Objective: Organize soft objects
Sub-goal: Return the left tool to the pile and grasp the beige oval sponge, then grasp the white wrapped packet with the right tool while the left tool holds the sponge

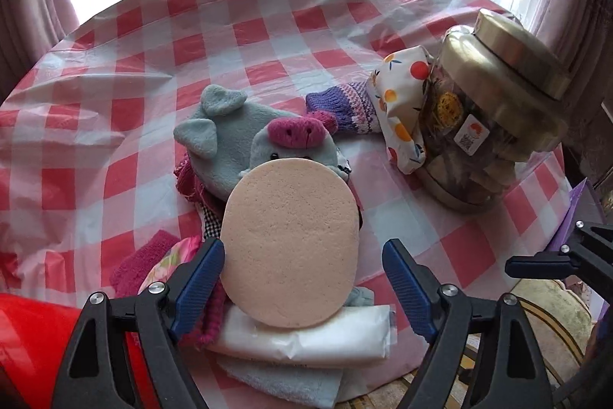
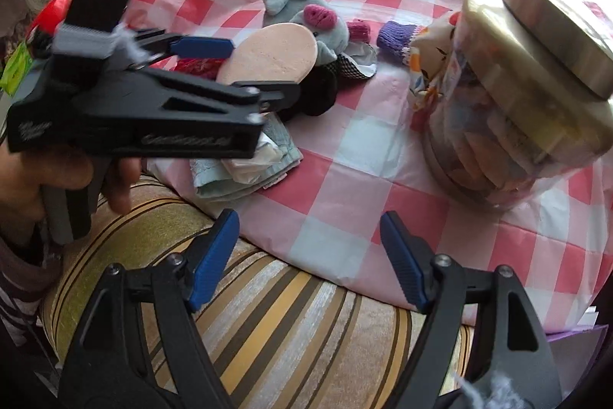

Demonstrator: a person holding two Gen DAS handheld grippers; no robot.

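Partly sorted, by the look of it: a stack of soft things at the near left edge of the desk (image 1: pixel 268 37), draped in a red-and-white checked cover. Topping the stack, a flat oval sponge (image 1: pixel 289 242), pinkish, lying between the spread jaws of the left gripper (image 1: pixel 302 278); left pad touching or just beside the sponge's rim, right pad clearly apart from it, so no grip. Under the sponge, a white plastic-wrapped packet (image 1: pixel 329 336) and a pale folded towel (image 1: pixel 279 380); beside them, a magenta knit piece (image 1: pixel 143 261) and other cloth too bunched to name. Just behind the sponge, a grey plush pig (image 1: pixel 245 137) with a pink snout, resting against the pile. Left outside the stack, further right: a purple knitted sock (image 1: pixel 341 104) and a fruit-print cloth (image 1: pixel 400 110), the cloth leaning on a large lidded jar (image 1: pixel 494 110) at the right of the desk. Right gripper (image 2: pixel 306 259) empty, jaws wide apart, hovering over the near desk edge and a striped cushion (image 2: pixel 268 324) below it, well short of the jar. A hand (image 2: pixel 57 179) visible at the left, carrying the other tool. Judged remaining: bringing the sock and printed cloth over to the pile, and perhaps squaring the stack; no bin or basket for the soft things in sight.
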